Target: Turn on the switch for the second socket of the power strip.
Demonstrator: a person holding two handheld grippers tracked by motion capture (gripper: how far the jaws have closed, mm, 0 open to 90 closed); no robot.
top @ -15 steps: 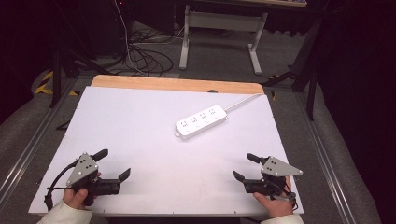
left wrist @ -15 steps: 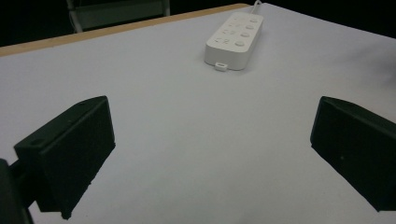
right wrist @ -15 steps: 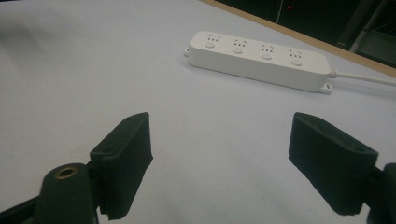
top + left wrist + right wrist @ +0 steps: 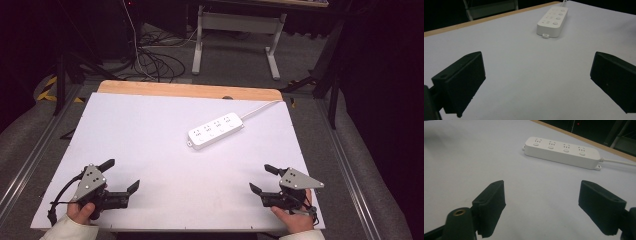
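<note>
Nearest the person, the left gripper (image 4: 119,176) and right gripper (image 4: 262,179) rest low on the white table (image 4: 150,130), each with jaws spread wide and nothing between them. Well beyond both, the white power strip (image 4: 216,130) lies flat, its cable (image 4: 260,108) running toward the table's far edge.

White power strip (image 4: 216,130) on white table (image 4: 140,135) (wooden-edged), black tools.

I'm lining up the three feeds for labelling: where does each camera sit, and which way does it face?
High view: above the near edge, looking forward and down on the table; hands hold the left tool and right tool.
Left gripper view: rides that tool, facing the power strip between open jaws.
Right gripper view: likewise, strip lying crosswise.
All views share the strip.
</note>
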